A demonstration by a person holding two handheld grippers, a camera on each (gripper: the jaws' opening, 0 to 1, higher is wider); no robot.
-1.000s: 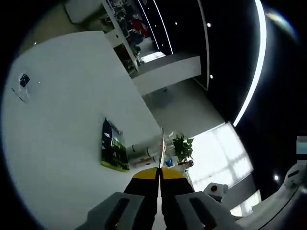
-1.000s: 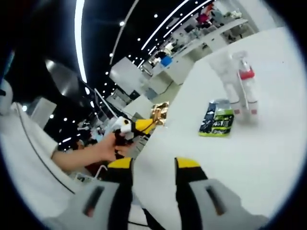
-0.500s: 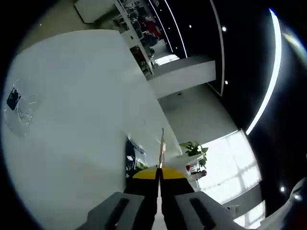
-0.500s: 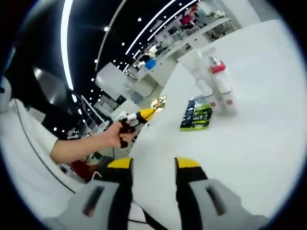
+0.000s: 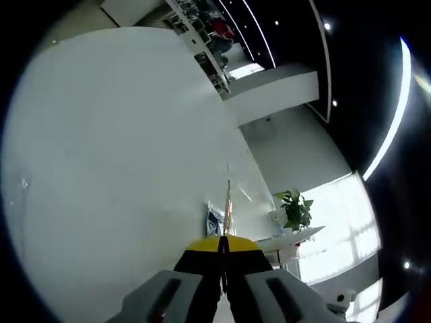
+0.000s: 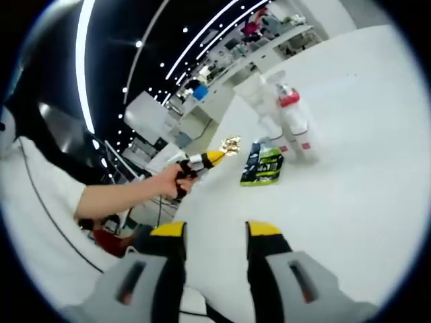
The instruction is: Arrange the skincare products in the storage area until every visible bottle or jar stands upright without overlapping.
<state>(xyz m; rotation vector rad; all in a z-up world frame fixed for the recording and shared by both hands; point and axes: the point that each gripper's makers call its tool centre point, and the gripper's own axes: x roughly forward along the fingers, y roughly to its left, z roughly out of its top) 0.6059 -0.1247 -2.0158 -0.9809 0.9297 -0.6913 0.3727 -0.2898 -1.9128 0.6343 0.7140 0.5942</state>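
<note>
Bottles (image 6: 286,121) upright — green sachet (image 6: 261,165) flat beside

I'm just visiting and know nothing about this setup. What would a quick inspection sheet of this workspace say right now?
Surface: white table, mostly bare.
Job's things: two bottles standing upright close together, one with a red collar; green sachet lying flat beside them.
Clutter: nothing seen.
Grippers: left gripper has its fingers shut on a thin gold foil packet; the right gripper view shows a hand carrying it above the table edge. Right gripper open, holding nothing.
Cables: nothing seen.
Surroundings: large hall with ceiling light strips, desks beyond, a potted plant by bright windows.
</note>
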